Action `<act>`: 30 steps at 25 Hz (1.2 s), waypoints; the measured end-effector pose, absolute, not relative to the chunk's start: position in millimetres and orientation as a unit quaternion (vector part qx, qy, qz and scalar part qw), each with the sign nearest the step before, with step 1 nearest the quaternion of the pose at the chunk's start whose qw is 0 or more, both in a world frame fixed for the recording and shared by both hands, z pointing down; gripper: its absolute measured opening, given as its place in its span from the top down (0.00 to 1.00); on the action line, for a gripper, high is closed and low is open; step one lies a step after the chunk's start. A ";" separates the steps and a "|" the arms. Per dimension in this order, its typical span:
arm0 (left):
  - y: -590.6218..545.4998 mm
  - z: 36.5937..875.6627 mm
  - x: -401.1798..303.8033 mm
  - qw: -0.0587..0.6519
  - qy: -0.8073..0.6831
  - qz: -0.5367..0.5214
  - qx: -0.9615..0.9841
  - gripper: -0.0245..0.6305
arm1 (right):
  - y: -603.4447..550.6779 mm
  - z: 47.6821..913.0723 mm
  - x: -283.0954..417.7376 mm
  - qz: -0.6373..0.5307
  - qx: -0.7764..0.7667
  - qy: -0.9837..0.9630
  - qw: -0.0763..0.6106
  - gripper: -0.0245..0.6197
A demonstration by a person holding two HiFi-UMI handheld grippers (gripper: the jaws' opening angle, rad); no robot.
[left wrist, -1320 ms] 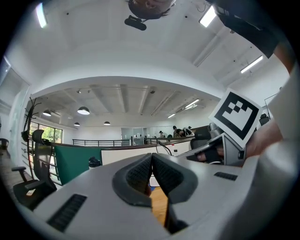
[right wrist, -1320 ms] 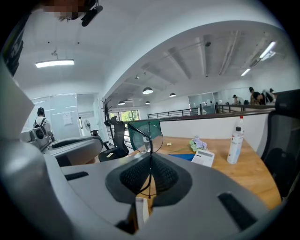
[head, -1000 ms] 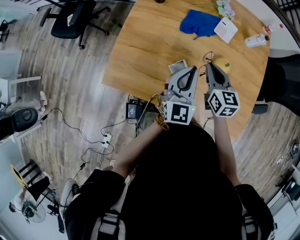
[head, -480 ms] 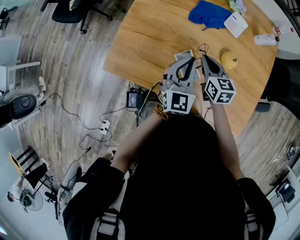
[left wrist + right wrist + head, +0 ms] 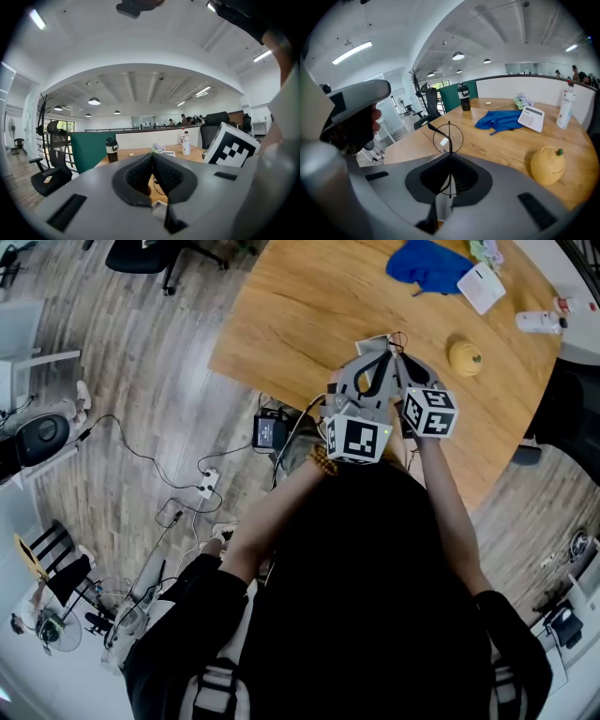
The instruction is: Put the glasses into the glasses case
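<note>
Holds the left gripper (image 5: 152, 157) level, jaws pressed together with nothing between. Tilts the right gripper (image 5: 450, 155) down toward the table (image 5: 501, 143), jaws pinched on the glasses (image 5: 449, 136), one round lens just beyond the tips, the other back between the pads.

Bare tabletop (image 5: 300, 315) at left; yellow gourd (image 5: 465, 357) near right.
</note>
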State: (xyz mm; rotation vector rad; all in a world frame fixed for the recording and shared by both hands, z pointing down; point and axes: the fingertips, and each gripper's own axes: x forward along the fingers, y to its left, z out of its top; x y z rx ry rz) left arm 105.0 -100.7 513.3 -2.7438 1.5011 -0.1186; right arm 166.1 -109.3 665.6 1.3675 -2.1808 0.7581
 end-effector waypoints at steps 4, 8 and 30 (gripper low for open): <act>-100.7 515.5 99.9 0.003 0.485 -0.039 -0.874 0.93 | -106.2 683.4 162.0 0.289 0.488 -0.788 0.241 0.94; -100.5 517.5 94.5 -0.001 0.489 -0.040 -0.871 0.93 | -106.0 691.2 157.3 0.292 0.486 -0.785 0.250 0.94; -103.2 521.8 79.9 -0.008 0.498 -0.049 -0.866 0.93 | -96.6 753.8 150.0 0.340 0.465 -0.754 0.314 0.93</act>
